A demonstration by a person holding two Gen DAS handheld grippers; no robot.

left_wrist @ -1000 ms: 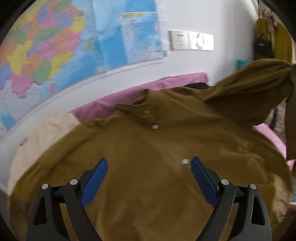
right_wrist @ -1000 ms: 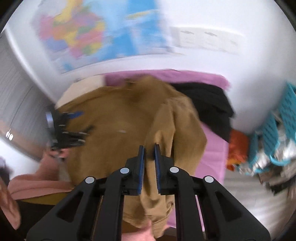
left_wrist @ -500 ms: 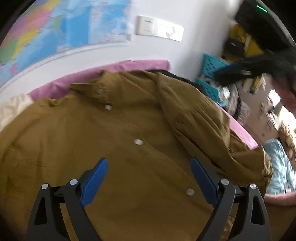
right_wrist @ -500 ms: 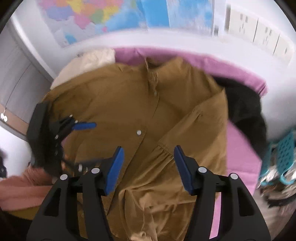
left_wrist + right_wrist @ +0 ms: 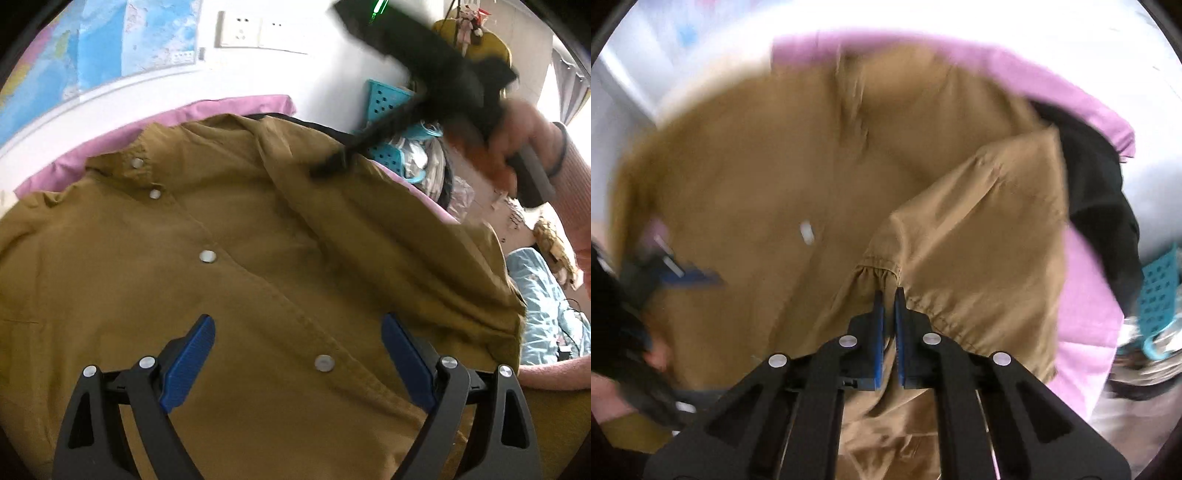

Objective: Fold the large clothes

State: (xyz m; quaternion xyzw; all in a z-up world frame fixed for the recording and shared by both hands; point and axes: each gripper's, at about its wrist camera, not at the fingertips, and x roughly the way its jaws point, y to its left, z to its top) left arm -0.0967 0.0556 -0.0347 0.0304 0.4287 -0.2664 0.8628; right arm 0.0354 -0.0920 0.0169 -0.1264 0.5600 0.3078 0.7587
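A large mustard-brown button shirt [image 5: 258, 258] lies face up on a pink sheet, collar toward the wall. Its right sleeve [image 5: 990, 229] is folded across the front. My left gripper [image 5: 297, 354] is open and empty, just above the shirt's lower front near a white button [image 5: 324, 363]. My right gripper [image 5: 888, 306] has its jaws nearly together, at the gathered cuff seam [image 5: 879, 275] of that sleeve; the view is blurred. The right gripper also shows blurred in the left wrist view [image 5: 332, 164], over the shirt's shoulder.
A pink sheet [image 5: 1086, 295] covers the surface against a white wall with a map [image 5: 92, 55] and sockets. A black garment [image 5: 1100, 192] lies at the shirt's right. Teal baskets [image 5: 391, 110] with clutter stand beyond the right edge. A cream cloth [image 5: 5, 199] lies at left.
My right gripper went from shut to open half a second ago, and is now closed again low at the sleeve cuff. My left gripper stayed open and swung rightward over the shirt.
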